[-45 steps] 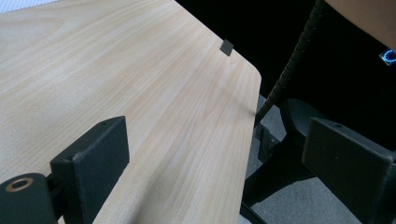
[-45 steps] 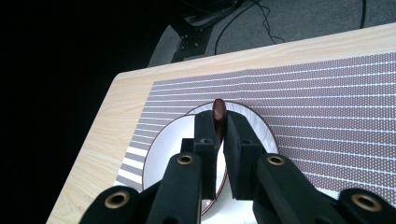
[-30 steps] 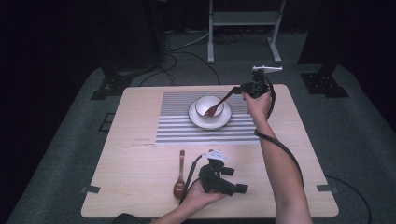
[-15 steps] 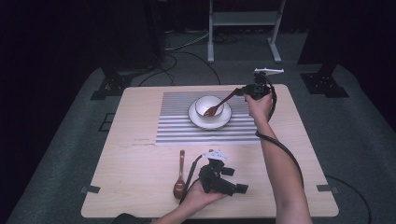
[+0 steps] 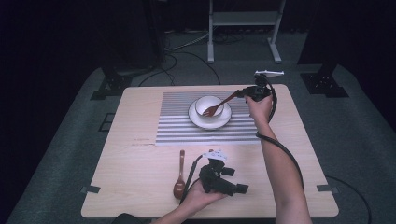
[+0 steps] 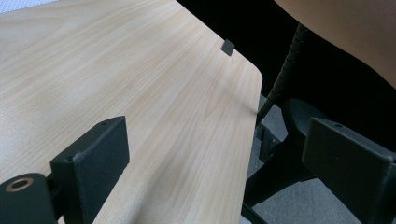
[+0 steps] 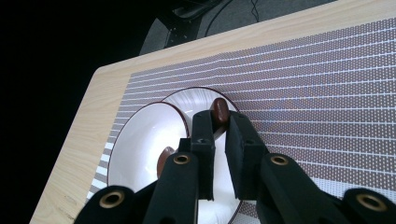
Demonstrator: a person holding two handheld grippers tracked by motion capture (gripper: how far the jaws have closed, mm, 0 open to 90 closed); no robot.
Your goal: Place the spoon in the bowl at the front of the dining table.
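Dim room around a brightly lit table (image 5: 140, 186), soft shadows, claw views sharp, slight graininess.

The left part of the desk (image 5: 130, 154) lies bare, so my hands could pass there freely. In the middle, the striped mat (image 5: 177, 126) carries a plate (image 5: 198, 122) and bowl (image 5: 205, 103) that block a low path. My right gripper (image 5: 243, 93) holds a fork (image 5: 222, 105) slanting across the bowl. Near the front edge a wooden spoon (image 5: 180, 172) lies just left of my left gripper (image 5: 236, 189), apparently not touching. The desk's right strip is crossed by my right forearm (image 5: 280, 163).
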